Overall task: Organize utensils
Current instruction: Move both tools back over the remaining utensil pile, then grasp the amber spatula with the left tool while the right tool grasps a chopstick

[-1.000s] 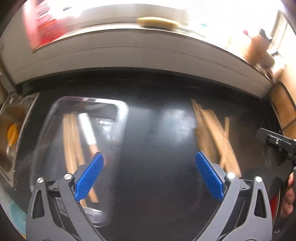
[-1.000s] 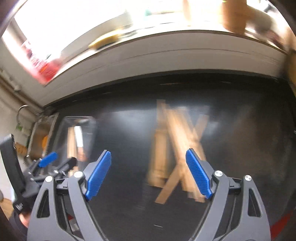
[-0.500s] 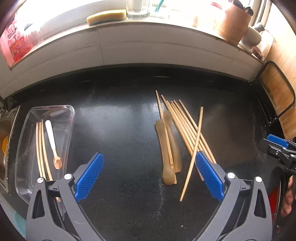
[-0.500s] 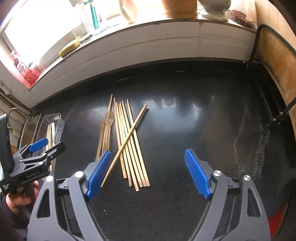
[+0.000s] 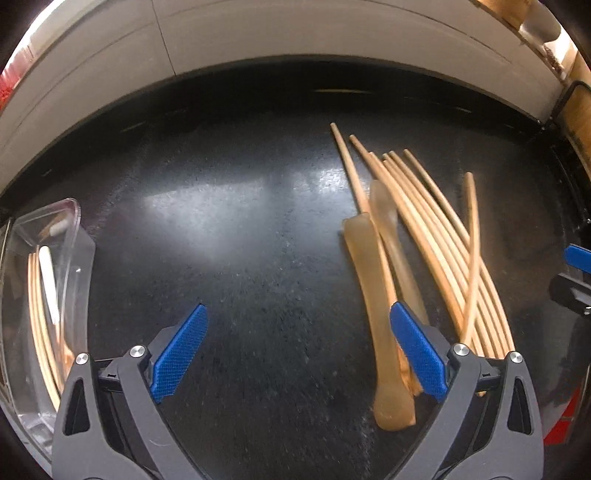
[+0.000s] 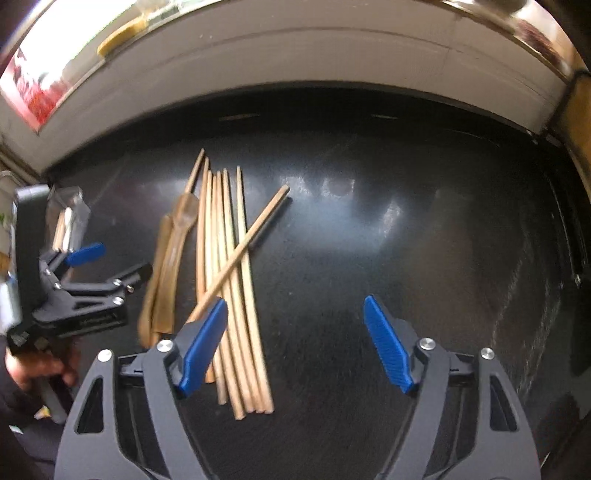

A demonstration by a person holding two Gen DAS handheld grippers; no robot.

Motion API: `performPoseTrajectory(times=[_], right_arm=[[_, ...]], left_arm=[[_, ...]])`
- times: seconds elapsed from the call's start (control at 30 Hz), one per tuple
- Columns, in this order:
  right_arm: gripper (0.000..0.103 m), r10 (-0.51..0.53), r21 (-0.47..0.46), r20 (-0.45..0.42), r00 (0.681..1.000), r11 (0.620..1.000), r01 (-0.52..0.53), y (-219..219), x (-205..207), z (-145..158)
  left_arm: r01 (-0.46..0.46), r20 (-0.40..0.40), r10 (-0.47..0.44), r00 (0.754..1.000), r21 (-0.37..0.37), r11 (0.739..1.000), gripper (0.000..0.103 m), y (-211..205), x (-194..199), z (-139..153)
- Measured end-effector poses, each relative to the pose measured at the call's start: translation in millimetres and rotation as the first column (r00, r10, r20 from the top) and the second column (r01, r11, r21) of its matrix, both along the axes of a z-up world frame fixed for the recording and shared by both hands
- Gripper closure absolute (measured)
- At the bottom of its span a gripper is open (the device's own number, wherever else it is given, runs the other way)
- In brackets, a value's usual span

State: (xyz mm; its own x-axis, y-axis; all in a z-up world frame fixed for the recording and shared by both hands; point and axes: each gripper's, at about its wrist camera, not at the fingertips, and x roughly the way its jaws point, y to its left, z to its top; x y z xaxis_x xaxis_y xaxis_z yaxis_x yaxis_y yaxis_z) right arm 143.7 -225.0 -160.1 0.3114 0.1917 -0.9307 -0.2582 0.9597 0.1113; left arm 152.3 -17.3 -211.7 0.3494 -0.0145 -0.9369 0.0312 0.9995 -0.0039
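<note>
Several wooden chopsticks (image 5: 443,236) lie in a loose bundle on the black counter, one crossing the others (image 6: 240,254). Two tan spoons (image 5: 373,280) lie just left of them, also seen in the right wrist view (image 6: 170,266). My left gripper (image 5: 295,354) is open and empty, its right finger over the spoons' near ends. My right gripper (image 6: 295,347) is open and empty, its left finger over the chopsticks' near ends. A clear plastic tray (image 5: 70,229) at the left holds chopsticks and a white-handled spoon (image 5: 50,284).
The black counter (image 5: 229,229) ends at a white tiled ledge (image 5: 295,33) at the back. A dark-framed wooden board (image 5: 580,107) stands at the right. The left gripper shows at the left in the right wrist view (image 6: 74,291).
Both grippers have moved down and closer to the pile of chopsticks and spoons. The left gripper has shifted right, away from the tray. Both stay open.
</note>
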Motion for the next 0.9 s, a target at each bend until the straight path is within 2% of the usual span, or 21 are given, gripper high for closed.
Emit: performPoseTrajectory(times=[0.13,0.3,0.33,0.53,0.73,0.8,0.9], right_arm=[[0.039,0.056,-0.026,-0.021,0.998,0.998,-0.057,12.1,7.5,-20.0],[0.044,0.123,-0.049,-0.026,0.992,0.991,-0.124,27.2,13.2,-35.7],[0.048,0.128,-0.054,-0.024,0.991,0.990,-0.129,28.4,13.8,-36.9],[0.055,0.175,-0.099,0.020,0.984,0.980,-0.172,35.6,16.6,-38.3],[0.055,0.192,-0.101,0.026,0.981,0.977,-0.188,33.2,14.8,-38.3],[0.055,0.182,-0.097,0.032,0.983,0.979,-0.179,32.0,15.0,-38.2],[0.056,0.184,-0.094,0.033,0.982,0.979,-0.180,34.4,14.8,-38.1]], left_arm=[[0.009,0.016,-0.008,1.000,-0.028,1.000,0.006,0.6,2.2,-5.6],[0.003,0.027,-0.001,1.000,-0.060,0.998,0.006,2.3,1.7,-8.3],[0.012,0.035,-0.010,0.999,-0.058,0.998,0.006,2.0,1.9,-8.6],[0.025,0.050,-0.021,0.999,-0.065,0.998,0.006,6.7,-3.4,-8.6],[0.011,0.046,-0.006,0.999,-0.091,0.996,0.006,18.1,-7.9,-5.0],[0.022,0.057,-0.017,0.998,-0.078,0.997,0.005,16.1,-8.9,-6.4],[0.084,0.067,-0.085,0.994,0.012,0.996,0.005,-2.6,-9.9,-11.4]])
